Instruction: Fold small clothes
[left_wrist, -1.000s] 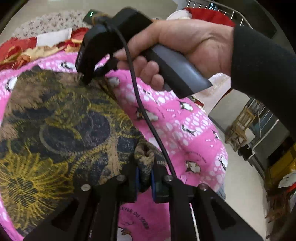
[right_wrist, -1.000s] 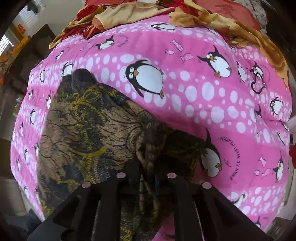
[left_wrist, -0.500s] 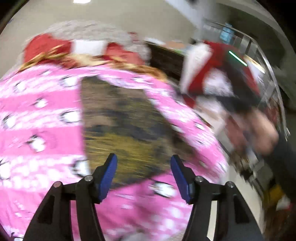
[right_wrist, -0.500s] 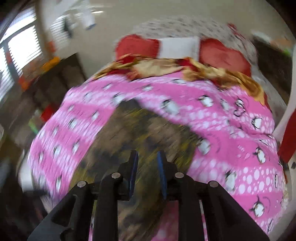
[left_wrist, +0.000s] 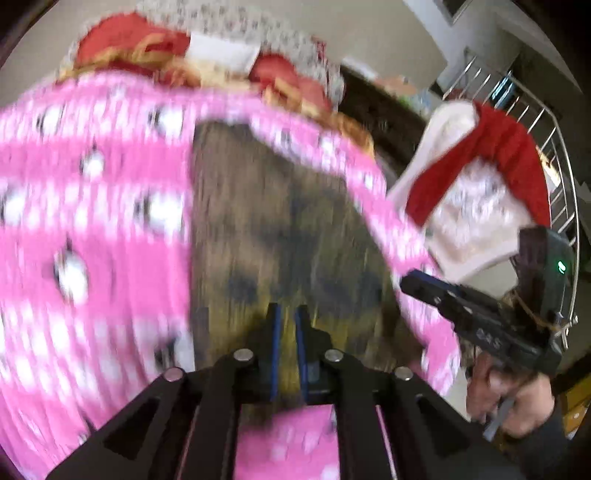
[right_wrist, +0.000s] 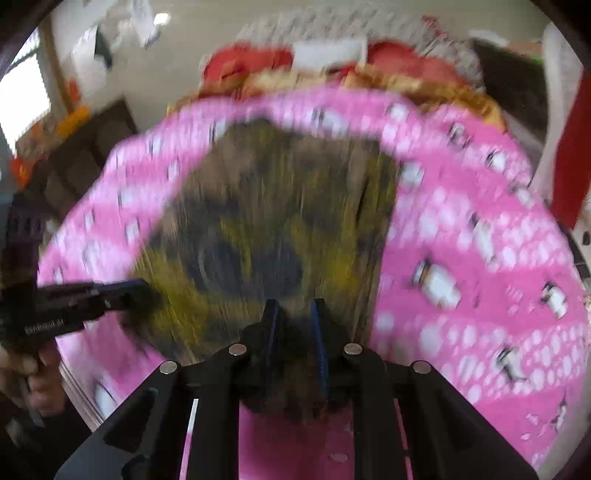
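Note:
A small brown garment with a yellow pattern (left_wrist: 277, 221) lies flat on the pink penguin blanket (left_wrist: 92, 221); both views are blurred by motion. My left gripper (left_wrist: 288, 310) is at its near edge, jaws closing to a narrow gap with yellow-brown cloth between the pads. In the right wrist view the garment (right_wrist: 277, 221) fills the middle, and my right gripper (right_wrist: 294, 306) is closing on a dark bunch of its near edge. The left gripper (right_wrist: 140, 288) touches the garment's near-left corner. The right gripper (left_wrist: 410, 280) shows by its right edge, held by a hand (left_wrist: 509, 398).
Red and white clothes (left_wrist: 480, 177) hang on a wire rack (left_wrist: 561, 192) right of the bed. Red pillows (left_wrist: 122, 40) and a gold cloth (right_wrist: 424, 85) lie at the far end. A dark cabinet (right_wrist: 92, 147) stands to the left.
The bunched garment now lies spread flat. The left gripper let go, opened wide and has narrowed again on the near edge. Both grippers drew back, and the right hand moved from above the garment to its right side.

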